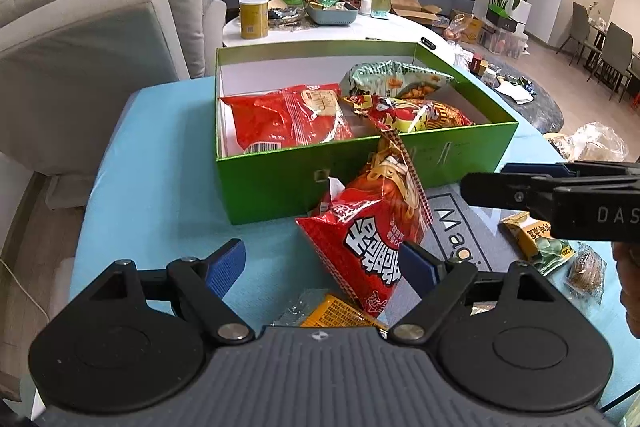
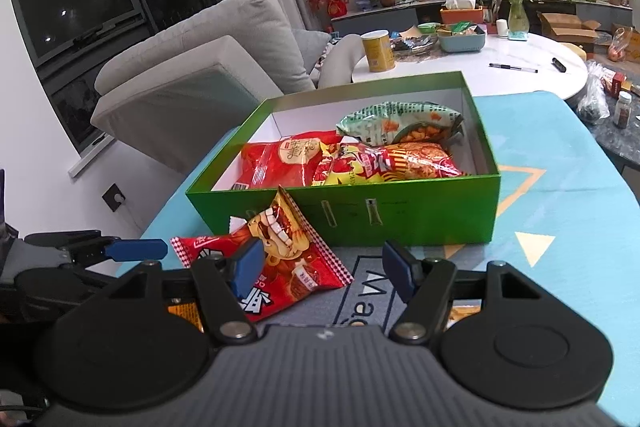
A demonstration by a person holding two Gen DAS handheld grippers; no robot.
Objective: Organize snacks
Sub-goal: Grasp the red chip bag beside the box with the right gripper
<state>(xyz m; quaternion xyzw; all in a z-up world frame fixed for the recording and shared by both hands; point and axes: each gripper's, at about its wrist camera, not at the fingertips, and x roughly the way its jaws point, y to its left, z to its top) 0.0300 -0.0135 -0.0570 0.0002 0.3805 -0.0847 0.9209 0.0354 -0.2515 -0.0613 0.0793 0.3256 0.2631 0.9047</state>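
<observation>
Both your grippers angle down, jaws apart, gripping nothing: left gripper [image 1: 322, 269] straddles the red snack bag [image 1: 370, 227] leaning on the green box [image 1: 360, 171]; right gripper [image 2: 320, 269] just beside. Box holds three bags.

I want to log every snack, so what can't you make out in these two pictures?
- Orange-yellow packet, left wrist view: mostly hidden by the gripper body and the red noodle-print bag.
- Small packets at right: cut off by the right gripper.
- Green cardboard box floor: covered by bags.
</observation>
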